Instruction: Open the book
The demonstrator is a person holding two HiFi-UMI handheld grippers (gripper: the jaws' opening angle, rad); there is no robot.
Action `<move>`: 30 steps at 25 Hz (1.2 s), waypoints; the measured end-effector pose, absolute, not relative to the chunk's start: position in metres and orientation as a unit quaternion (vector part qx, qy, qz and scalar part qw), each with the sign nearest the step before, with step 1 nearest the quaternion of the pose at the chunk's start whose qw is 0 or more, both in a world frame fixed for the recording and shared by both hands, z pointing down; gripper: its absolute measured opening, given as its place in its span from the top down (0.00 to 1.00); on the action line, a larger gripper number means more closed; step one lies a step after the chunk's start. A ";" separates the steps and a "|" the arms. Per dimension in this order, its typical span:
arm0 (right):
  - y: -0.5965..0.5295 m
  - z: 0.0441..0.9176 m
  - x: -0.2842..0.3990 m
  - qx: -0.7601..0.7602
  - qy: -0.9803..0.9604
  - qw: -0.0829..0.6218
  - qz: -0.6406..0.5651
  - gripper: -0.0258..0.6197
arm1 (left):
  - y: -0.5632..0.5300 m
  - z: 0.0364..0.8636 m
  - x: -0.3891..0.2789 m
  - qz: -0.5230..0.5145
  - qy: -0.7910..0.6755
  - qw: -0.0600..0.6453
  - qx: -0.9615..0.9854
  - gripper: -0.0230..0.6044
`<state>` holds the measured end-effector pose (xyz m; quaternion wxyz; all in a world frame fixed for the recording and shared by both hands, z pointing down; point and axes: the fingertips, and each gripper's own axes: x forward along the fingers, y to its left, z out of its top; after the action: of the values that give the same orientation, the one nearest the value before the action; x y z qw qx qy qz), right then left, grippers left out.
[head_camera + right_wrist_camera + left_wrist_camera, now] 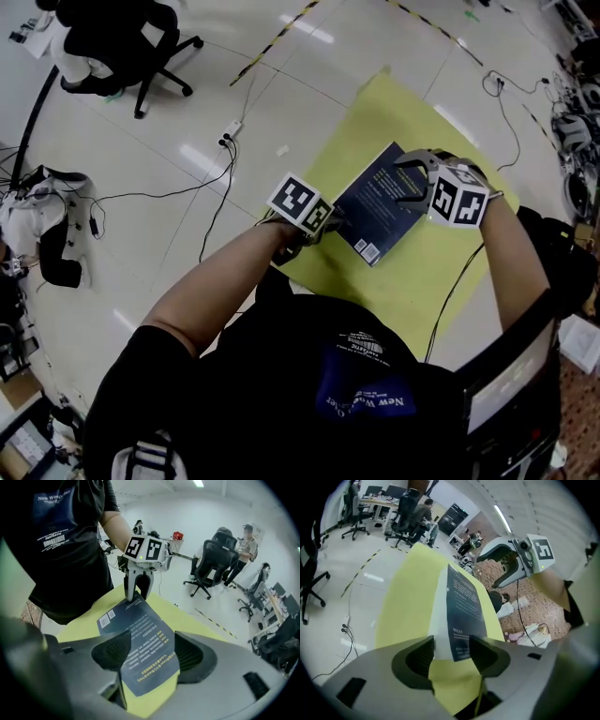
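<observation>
On the yellow rectangular mat [412,272] on the floor, the dark blue paperback book [384,202] is lying closed (probably light, bendy and slick, so best lifted by the cover's free edge), with the left gripper [451,651] straddling its corner, jaws apart, and the right gripper [147,651] gaping wide over it.

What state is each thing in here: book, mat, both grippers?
book, closed, flat on the yellow mat, barcode side up.
yellow mat, spread flat on the floor.
left gripper, open, jaws apart astride the book's corner.
right gripper, open, jaws apart over the book's other end.
</observation>
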<state>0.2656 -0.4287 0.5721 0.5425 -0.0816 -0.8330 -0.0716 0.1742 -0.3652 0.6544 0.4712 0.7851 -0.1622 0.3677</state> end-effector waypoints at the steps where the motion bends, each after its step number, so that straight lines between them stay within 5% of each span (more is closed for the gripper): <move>1: -0.428 0.571 0.266 -0.081 -0.834 0.541 -0.070 0.55 | -0.365 0.654 0.176 0.368 -0.160 0.474 0.784 0.61; 13: -0.411 0.567 0.266 -0.082 -0.836 0.536 -0.082 0.55 | -0.347 0.601 0.225 0.299 -0.105 0.458 0.831 0.61; 18: -0.397 0.557 0.249 -0.141 -0.811 0.547 -0.152 0.53 | -0.340 0.578 0.240 0.276 -0.087 0.428 0.856 0.77; 24: -0.357 0.573 0.273 -0.266 -0.697 0.629 -0.216 0.50 | -0.304 0.544 0.278 0.283 -0.006 0.364 0.888 0.81; 25: -0.348 0.579 0.284 -0.285 -0.675 0.643 -0.222 0.53 | -0.300 0.541 0.283 0.284 0.003 0.357 0.890 0.81; 27: -0.333 0.585 0.302 -0.294 -0.659 0.651 -0.234 0.86 | -0.296 0.542 0.292 0.285 0.012 0.334 0.898 0.81; 30: -0.316 0.580 0.316 -0.244 -0.703 0.633 -0.213 0.91 | -0.290 0.539 0.295 0.273 0.026 0.317 0.908 0.80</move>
<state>0.3158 -0.3156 0.5803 0.6335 -0.2443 -0.7026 -0.2128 0.2946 -0.2896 0.5395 0.3169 0.9080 0.0257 0.2727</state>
